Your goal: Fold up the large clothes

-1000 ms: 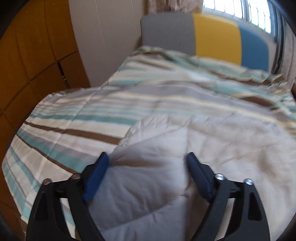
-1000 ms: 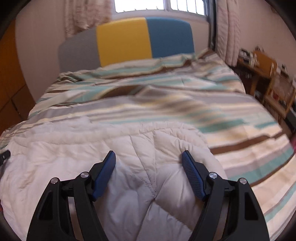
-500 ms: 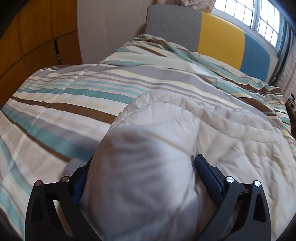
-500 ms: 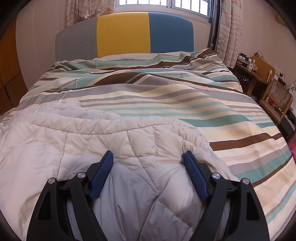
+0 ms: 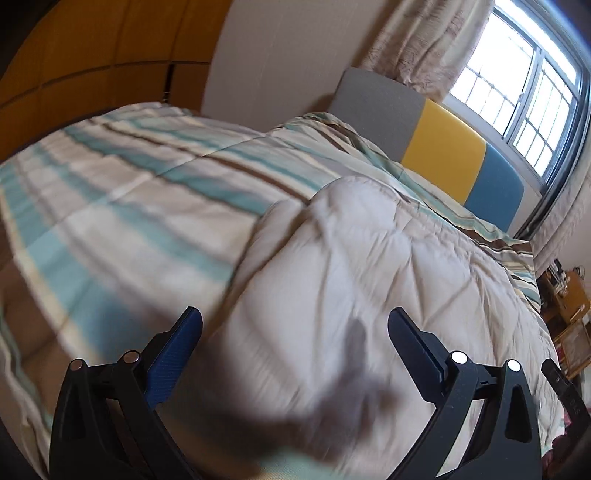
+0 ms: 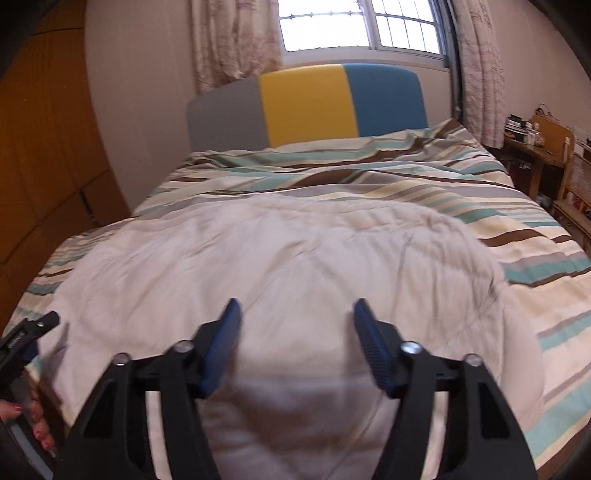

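Note:
A cream quilted comforter (image 5: 369, 258) lies folded over on the striped bedcover (image 5: 129, 192). My left gripper (image 5: 295, 317) hovers over the comforter's left edge. Its blue pads stand wide apart and press on nothing, and the view is blurred. In the right wrist view the comforter (image 6: 295, 251) spreads across the near half of the bed. My right gripper (image 6: 297, 306) is above its near part. Its jaws are closing, the pads are still apart, and the fabric lies flat below them, not pinched. The left gripper's tip (image 6: 26, 332) shows at the left edge, held by a hand (image 6: 37, 417).
A grey, yellow and blue headboard (image 6: 306, 103) stands at the far end under a curtained window (image 6: 351, 26). An orange wardrobe (image 5: 92, 55) lines the bed's left side. Wooden bedside furniture (image 6: 543, 147) crowds the right side. Striped bedcover (image 6: 480, 199) lies beyond the comforter.
The bulge of comforter that sat between each gripper's fingers is gone from both. The left view has swung and rolled. The right fingers stand closer together than before.

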`<state>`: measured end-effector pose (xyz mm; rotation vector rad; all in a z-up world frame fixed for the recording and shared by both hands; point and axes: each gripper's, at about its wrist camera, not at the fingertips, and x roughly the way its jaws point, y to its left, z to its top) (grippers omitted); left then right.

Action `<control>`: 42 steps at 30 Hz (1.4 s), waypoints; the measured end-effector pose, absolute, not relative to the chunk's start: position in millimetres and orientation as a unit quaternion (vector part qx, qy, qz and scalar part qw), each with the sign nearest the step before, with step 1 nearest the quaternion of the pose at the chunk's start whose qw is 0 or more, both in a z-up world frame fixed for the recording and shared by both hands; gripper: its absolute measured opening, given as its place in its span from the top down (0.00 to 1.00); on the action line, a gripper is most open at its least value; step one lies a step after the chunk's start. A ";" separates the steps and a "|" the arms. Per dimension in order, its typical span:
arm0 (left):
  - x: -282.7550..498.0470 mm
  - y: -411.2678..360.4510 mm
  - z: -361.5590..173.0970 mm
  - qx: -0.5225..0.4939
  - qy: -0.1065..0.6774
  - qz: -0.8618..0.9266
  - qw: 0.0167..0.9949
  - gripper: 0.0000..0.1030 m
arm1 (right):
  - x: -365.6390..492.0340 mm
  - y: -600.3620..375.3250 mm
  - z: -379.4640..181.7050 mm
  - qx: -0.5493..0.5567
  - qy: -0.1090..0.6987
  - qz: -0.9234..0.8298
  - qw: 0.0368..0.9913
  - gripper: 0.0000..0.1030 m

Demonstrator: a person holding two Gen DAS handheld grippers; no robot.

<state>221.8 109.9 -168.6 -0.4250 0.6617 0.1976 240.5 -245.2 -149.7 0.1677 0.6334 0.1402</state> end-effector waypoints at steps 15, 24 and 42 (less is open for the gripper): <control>177.2 91.1 -200.0 -0.250 0.338 0.014 0.907 0.26 | 223.4 -188.6 -198.0 0.017 0.351 0.136 0.926 0.89; 213.0 94.2 -208.7 -0.352 0.321 -0.008 0.879 0.26 | 231.2 -190.7 -212.5 0.015 0.357 0.143 0.923 0.89; 204.8 64.7 -146.3 -0.313 0.203 -0.023 0.928 0.77 | 222.1 -183.1 -211.2 0.004 0.352 0.129 0.927 0.89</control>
